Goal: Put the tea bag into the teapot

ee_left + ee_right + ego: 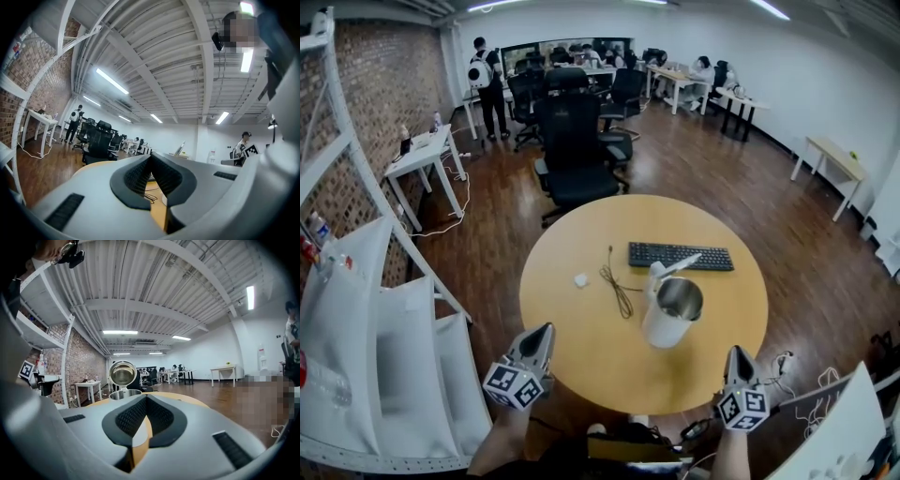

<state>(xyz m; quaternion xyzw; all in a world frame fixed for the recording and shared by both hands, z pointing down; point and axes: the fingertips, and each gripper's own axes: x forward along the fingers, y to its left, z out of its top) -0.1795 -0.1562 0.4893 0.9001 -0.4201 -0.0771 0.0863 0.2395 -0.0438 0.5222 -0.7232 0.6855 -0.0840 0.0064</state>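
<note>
A white teapot (pixel 670 312) with a shiny metal inside stands right of the middle of the round wooden table (pixel 581 347), its lid tipped up and open. A small white tea bag (pixel 580 279) lies on the table to the teapot's left, apart from it. My left gripper (pixel 546 330) hovers at the near left edge of the table, its jaws shut and empty (pixel 151 157). At the near right edge is my right gripper (pixel 737 353), also shut with nothing between its pads (pixel 146 397). In the right gripper view the teapot (pixel 123 380) stands straight ahead.
A black keyboard (pixel 681 255) lies behind the teapot. A thin black cable (pixel 619 286) runs between the tea bag and the teapot. A black office chair (pixel 577 155) stands at the table's far side. A white shelf rack (pixel 384 356) is close on my left.
</note>
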